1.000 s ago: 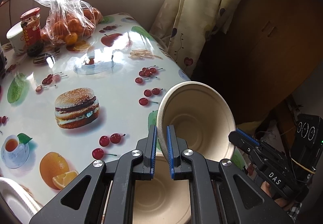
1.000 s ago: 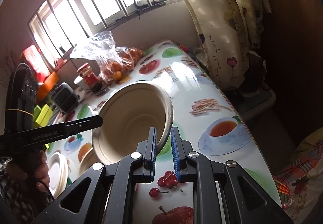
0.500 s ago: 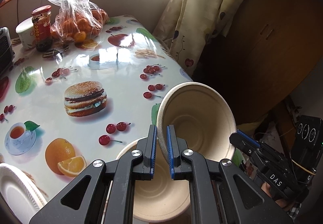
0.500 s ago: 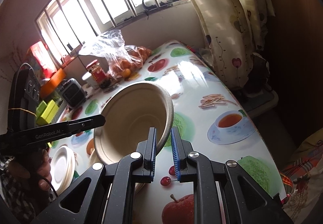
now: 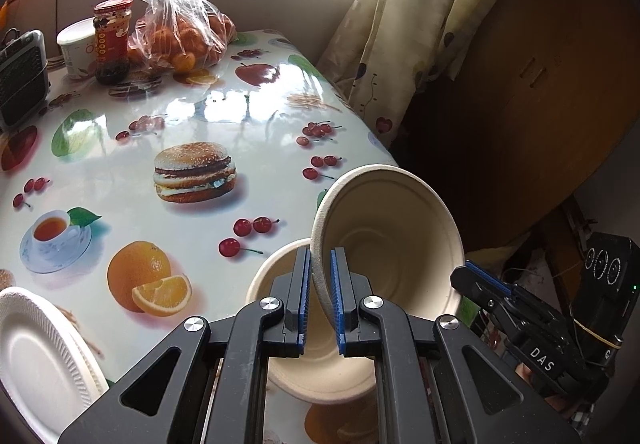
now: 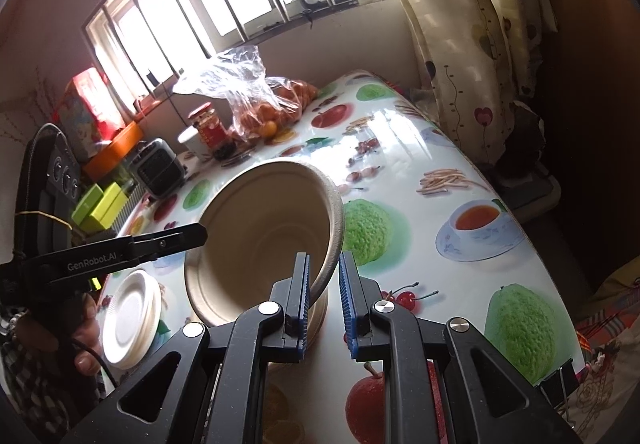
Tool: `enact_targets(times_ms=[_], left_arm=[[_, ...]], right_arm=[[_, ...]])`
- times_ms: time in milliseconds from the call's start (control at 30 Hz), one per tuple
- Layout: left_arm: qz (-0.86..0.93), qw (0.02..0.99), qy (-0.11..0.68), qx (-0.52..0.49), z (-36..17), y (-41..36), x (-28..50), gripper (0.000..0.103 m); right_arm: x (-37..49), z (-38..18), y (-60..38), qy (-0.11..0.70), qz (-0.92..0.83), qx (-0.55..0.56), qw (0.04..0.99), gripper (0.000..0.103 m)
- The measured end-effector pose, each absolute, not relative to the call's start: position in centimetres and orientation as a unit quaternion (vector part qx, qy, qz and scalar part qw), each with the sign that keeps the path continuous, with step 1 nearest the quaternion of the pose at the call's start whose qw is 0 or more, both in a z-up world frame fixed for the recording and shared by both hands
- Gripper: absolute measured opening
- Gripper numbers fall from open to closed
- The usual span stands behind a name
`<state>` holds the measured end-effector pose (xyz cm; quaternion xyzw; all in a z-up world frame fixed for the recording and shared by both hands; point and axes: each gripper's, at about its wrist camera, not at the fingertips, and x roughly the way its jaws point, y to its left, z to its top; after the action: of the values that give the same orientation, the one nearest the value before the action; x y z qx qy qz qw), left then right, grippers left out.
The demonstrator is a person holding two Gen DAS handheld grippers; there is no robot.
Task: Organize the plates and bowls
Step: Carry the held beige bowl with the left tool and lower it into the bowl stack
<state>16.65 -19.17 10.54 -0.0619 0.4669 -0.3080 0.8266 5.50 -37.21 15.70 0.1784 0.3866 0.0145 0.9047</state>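
Observation:
My left gripper [image 5: 320, 300] is shut on the rim of a beige paper bowl [image 5: 388, 244], held tilted on its side above a second beige bowl [image 5: 316, 372] on the table. In the right wrist view the same held bowl [image 6: 260, 244] is between the jaws of my right gripper [image 6: 323, 304], which stand a little apart around its rim. The left gripper [image 6: 196, 236] touches the bowl's far rim there. A stack of white paper plates [image 5: 36, 360] lies at the table's near left, and it also shows in the right wrist view [image 6: 128, 316].
The table [image 5: 120, 147] has a glossy fruit-print cloth. At its far end stand a bag of oranges [image 5: 180, 39], a red-lidded jar [image 5: 112, 39], a white tub [image 5: 76, 47] and a small grey heater [image 5: 20, 79]. A curtain [image 5: 400, 43] and dark cabinet [image 5: 540, 83] flank the right edge.
Both grippers have pulled back and up with the bowl, showing more of the lower bowl and plates. The right jaws have opened slightly around the rim.

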Motion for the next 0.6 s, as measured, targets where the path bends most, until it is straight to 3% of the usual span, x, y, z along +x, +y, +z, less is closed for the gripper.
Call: enact_targets(times_ms=[600], left_arm=[[-0.287,0.825,0.482,-0.074,8.8,-16.7,15.4,0.010]], right_arm=[[4.9,13.9,-35.2,0.406,0.031,0.179,0.895,0.016]])
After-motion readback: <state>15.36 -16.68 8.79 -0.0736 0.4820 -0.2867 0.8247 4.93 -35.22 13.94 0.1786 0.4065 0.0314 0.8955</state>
